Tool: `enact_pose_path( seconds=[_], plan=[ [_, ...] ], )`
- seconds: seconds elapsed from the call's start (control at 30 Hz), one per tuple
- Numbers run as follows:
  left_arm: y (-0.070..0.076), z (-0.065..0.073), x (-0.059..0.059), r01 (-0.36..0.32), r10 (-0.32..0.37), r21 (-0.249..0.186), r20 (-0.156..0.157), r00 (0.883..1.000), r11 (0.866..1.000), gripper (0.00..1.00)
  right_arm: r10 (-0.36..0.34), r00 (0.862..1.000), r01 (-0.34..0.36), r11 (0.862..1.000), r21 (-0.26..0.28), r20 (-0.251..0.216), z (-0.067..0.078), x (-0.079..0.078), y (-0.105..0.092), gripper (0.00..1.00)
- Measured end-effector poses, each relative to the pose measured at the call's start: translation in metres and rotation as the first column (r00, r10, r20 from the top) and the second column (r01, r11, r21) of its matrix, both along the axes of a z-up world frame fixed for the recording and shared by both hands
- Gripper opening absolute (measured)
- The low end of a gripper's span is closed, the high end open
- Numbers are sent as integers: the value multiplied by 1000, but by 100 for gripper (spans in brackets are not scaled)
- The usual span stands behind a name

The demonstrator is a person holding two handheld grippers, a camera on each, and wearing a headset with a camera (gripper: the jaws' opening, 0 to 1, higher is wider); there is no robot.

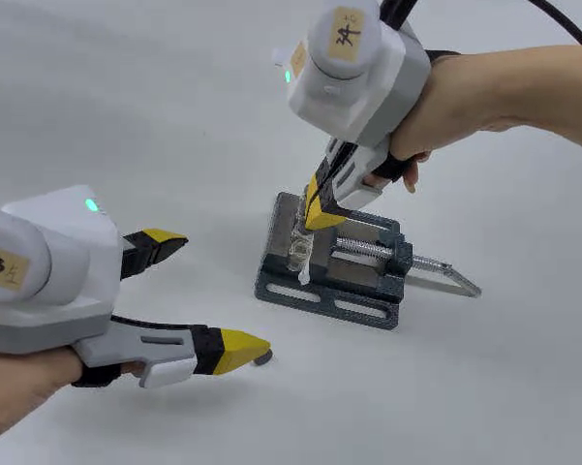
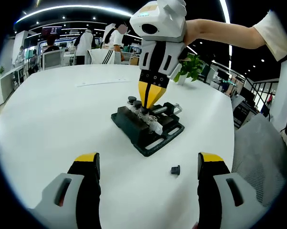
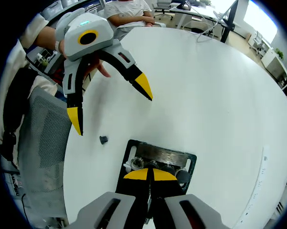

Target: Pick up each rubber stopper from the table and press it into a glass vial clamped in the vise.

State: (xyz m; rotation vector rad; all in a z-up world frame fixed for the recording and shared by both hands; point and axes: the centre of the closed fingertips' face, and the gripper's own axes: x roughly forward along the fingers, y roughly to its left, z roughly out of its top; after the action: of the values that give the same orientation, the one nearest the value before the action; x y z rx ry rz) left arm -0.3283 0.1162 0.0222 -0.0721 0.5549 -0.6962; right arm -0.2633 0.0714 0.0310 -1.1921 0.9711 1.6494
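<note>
A dark metal vise (image 1: 368, 281) stands on the white table with small glass vials (image 1: 300, 250) clamped in a row. My right gripper (image 1: 320, 217) points down onto the row, jaws shut, tips touching a vial top; anything pinched between them is hidden. In the right gripper view the shut tips (image 3: 150, 174) cover the vise (image 3: 158, 153) middle. My left gripper (image 1: 205, 294) hovers open at the lower left. A loose dark rubber stopper (image 1: 262, 358) lies just beyond its lower fingertip. In the left gripper view the stopper (image 2: 175, 170) sits between my open jaws (image 2: 148, 162), before the vise (image 2: 133, 129).
The vise's screw handle (image 1: 445, 271) sticks out to the right. The table (image 1: 126, 116) is white and wide. A grey mesh chair (image 3: 40, 138) stands at its edge. People and desks are in the background behind the table (image 2: 62, 95).
</note>
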Motion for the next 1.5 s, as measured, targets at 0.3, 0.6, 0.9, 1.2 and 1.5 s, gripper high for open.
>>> enact_pose_path(
  seconds=[0.3, 0.6, 0.9, 1.2, 1.5],
  plan=[
    [-6, 2, 4, 10, -10, -4, 8, 1000, 1000, 82, 7, 1000, -6, 998, -63, 11, -2, -2, 1, 0],
    [-6, 6, 4, 2, -2, -8, 12, 1000, 1000, 82, -11, 1000, 13, 996, -83, 23, -3, -3, -2, 0],
    [-15, 18, 2, 10, -10, -4, 32, 999, 1000, 82, 5, 1000, -4, 998, -65, 23, -3, -6, -4, 0],
    [-13, 25, 0, 2, -2, 0, 39, 999, 1000, 81, -4, 999, 8, 995, -103, 34, -2, -3, -5, 0],
    [-8, 37, 3, -18, 18, 5, 56, 998, 1000, 81, 111, 993, -105, 987, -122, 43, -1, -1, -5, 0]
  ],
)
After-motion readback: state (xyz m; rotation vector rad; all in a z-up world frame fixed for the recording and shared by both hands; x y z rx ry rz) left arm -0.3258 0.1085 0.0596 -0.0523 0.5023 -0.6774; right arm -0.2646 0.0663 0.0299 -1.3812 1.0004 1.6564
